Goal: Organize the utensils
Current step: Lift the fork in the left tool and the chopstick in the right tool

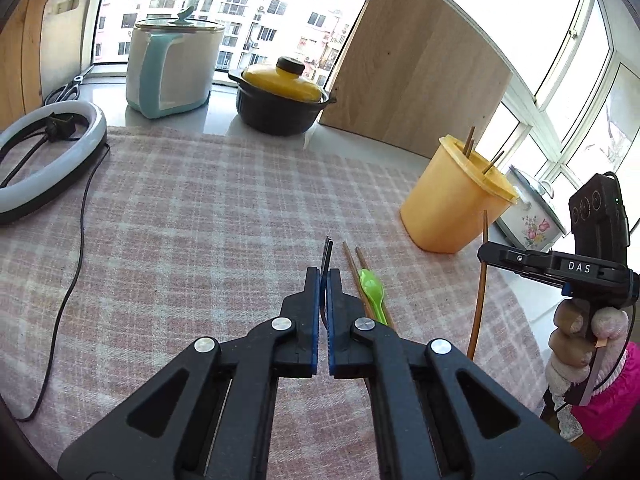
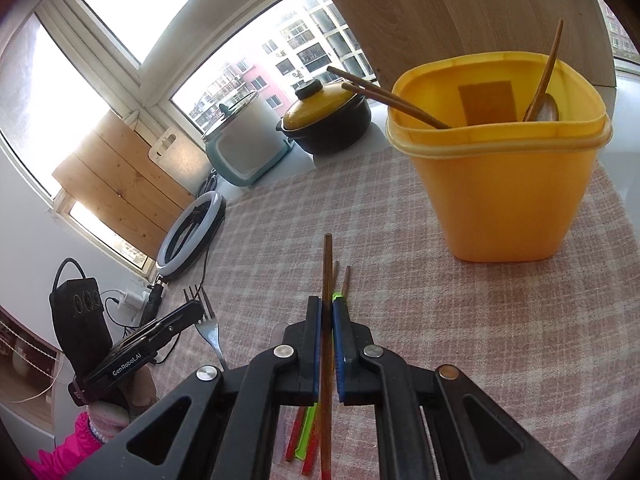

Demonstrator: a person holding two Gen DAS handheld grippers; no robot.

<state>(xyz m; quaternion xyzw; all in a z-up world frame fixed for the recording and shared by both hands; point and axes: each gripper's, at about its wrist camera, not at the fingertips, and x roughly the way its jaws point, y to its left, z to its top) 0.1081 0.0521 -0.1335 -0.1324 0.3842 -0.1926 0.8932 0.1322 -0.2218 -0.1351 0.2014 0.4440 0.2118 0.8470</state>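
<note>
1. Right gripper (image 2: 327,308): fingers clenched on a single wooden chopstick (image 2: 327,272), shaft running forward out past the fingertips and back under the pads, tip raised off the checked cloth (image 2: 440,340).
2. Left gripper (image 1: 324,276): fingers pinched on a metal fork (image 2: 206,316), tines poking out just ahead of the fingertips; seen edge-on as a thin dark blade in its own camera.
3. Ahead and to the right of the right fingers: yellow holder (image 2: 508,192), upright, open at the top, already carrying two chopsticks leaning left and a wooden spoon at the far right.
4. Directly below and behind the right fingers, flat on the cloth: more chopsticks and a green plastic spoon (image 1: 373,289), just right of the left fingertips in the left view.
5. Step in hand, by judgement: carrying, with both pieces lifted and neither yet over the holder.
6. Next move likely calls for: swinging the chopstick up and right above the rim, tilting it steeply tip-down, then letting go inside; same for the fork afterwards, avoiding a clash between the two grippers at the opening.
</note>
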